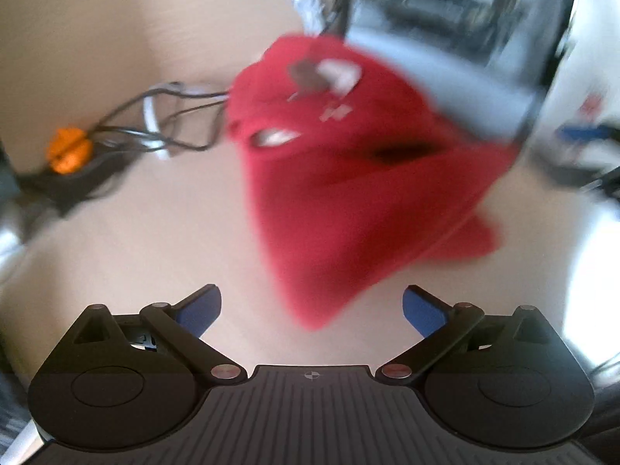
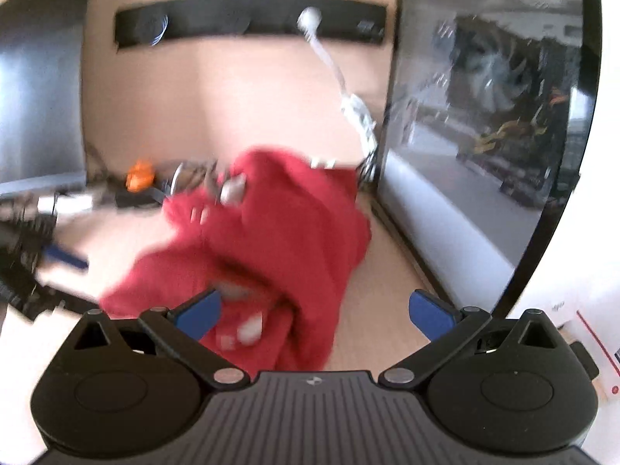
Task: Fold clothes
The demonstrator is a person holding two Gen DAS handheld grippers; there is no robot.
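My left gripper (image 1: 312, 306) is spread wide with nothing between its blue pads, and the crumpled red cotton garment (image 1: 348, 178) lies just ahead of the tips on the pale wooden tabletop (image 1: 135, 232). My right gripper (image 2: 314, 310) is wide open too, gripping nothing; the red heap runs under its left finger (image 2: 199, 312). Both point forward and down. Further off, blurred: an orange round object (image 1: 69, 149) among dark cables (image 1: 162, 124), a glass-sided computer case (image 2: 484, 116) on the right.
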